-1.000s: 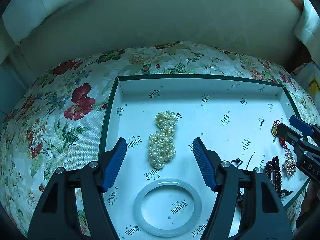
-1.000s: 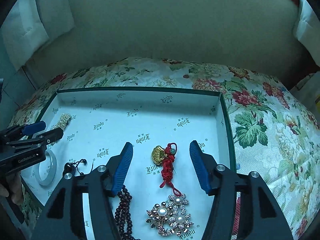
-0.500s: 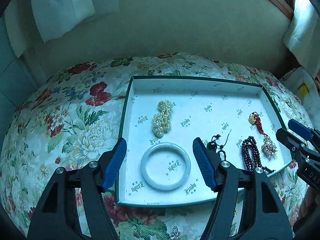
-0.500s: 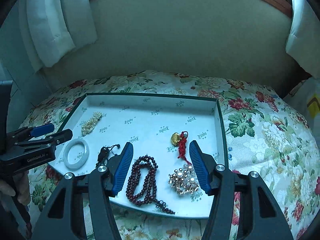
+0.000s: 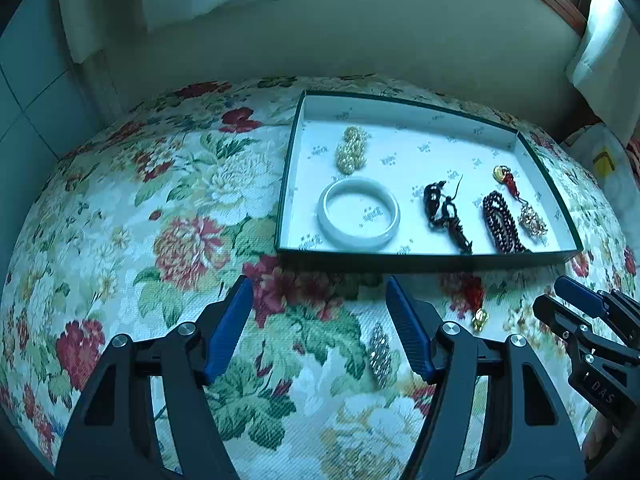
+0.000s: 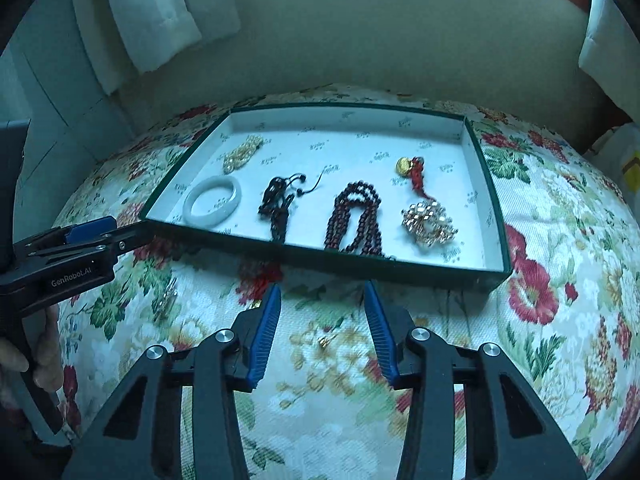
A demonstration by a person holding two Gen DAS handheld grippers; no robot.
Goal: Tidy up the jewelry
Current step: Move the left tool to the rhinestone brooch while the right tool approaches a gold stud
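A green-rimmed white tray (image 5: pixel 424 258) (image 6: pixel 320 258) lies on a floral cloth. It holds a pearl bunch (image 5: pixel 351 154) (image 6: pixel 242 154), a white bangle (image 5: pixel 359 213) (image 6: pixel 213 201), a black cord piece (image 5: pixel 442 212) (image 6: pixel 278 204), dark red beads (image 5: pixel 500 222) (image 6: pixel 356 216), a gold-and-red charm (image 5: pixel 506 178) (image 6: pixel 412 170) and a sparkly brooch (image 5: pixel 532 220) (image 6: pixel 430 220). On the cloth in front lie a rhinestone clip (image 5: pixel 380 354) (image 6: pixel 166 300) and a small gold piece (image 5: pixel 480 317) (image 6: pixel 324 342). My left gripper (image 5: pixel 320 320) is open and empty. My right gripper (image 6: pixel 322 330) is open over the gold piece.
The floral cloth (image 5: pixel 160 220) covers a rounded surface against a plain wall (image 6: pixel 360 40). White curtains (image 6: pixel 152 20) hang at the back left and right. A yellow-marked bag (image 5: pixel 604 160) sits at the far right edge.
Both grippers have pulled back from over the tray toward the near side. The tray now lies further away and the loose clip and gold piece on the cloth have come into view.
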